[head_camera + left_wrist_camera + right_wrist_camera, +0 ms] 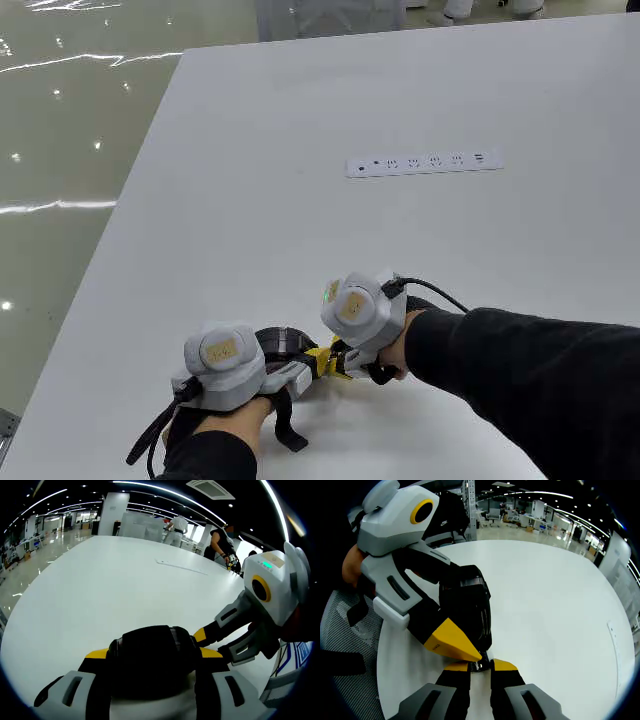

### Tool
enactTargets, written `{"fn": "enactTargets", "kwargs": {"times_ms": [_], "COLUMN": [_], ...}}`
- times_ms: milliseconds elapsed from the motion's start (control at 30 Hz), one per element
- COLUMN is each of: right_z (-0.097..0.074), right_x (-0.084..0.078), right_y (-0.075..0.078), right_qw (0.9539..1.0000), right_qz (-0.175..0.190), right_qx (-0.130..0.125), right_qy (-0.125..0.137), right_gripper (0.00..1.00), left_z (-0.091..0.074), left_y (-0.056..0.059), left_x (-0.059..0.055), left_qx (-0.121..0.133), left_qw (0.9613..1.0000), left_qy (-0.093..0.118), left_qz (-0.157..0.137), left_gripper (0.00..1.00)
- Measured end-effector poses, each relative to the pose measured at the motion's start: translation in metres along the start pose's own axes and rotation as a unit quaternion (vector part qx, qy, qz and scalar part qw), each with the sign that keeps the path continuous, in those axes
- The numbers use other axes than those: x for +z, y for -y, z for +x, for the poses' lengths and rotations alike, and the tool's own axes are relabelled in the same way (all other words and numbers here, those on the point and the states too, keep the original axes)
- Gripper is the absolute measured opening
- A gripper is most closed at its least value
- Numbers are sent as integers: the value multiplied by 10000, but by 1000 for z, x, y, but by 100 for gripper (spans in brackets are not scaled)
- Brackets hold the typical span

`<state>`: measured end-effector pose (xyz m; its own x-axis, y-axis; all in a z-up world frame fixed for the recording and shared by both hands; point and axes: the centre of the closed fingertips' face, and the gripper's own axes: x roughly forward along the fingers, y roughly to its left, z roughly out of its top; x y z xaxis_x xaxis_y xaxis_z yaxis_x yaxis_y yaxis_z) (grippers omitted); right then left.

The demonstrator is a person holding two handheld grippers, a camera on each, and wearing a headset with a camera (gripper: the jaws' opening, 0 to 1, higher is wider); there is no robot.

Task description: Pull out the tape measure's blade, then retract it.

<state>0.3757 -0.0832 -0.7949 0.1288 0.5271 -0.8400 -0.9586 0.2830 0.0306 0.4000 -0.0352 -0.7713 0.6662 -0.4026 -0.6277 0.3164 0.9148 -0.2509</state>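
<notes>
Gripping the tape measure (467,605) by its black case, the left tool (152,656) has its jaws clamped on either side, the case resting low on the white worktop (400,90). The right tool (481,667) meets it head-on, its yellow jaw tips pressed together on the blade tip (480,665), which sits right at the case mouth, just ahead of those jaws. Almost no blade shows between the two tools, so this looks like the very start of the pull-out. The next move probably calls for the right tool to draw straight away from the left one, in line with the mouth. The left tool would need to hold the case steady, and the pinch must be firm enough that the tip does not slip.
</notes>
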Motion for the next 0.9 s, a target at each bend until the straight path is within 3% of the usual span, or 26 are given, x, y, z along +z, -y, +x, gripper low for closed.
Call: {"fn": "enactTargets", "kwargs": {"times_ms": [633,900], "right_z": [0,-5], "right_x": [1,-4], "right_y": [-2,0], "right_qw": [9995,9977], "right_qz": [-25,306], "right_qx": [-206,-460], "right_qy": [217,388], "right_gripper": [11,12], "left_z": [1,1], "left_y": [1,1], "left_x": [-1,-1], "left_qx": [17,57], "left_qw": [10000,9999], "left_qy": [-25,8], "left_qz": [51,109], "left_gripper": [64,64]}}
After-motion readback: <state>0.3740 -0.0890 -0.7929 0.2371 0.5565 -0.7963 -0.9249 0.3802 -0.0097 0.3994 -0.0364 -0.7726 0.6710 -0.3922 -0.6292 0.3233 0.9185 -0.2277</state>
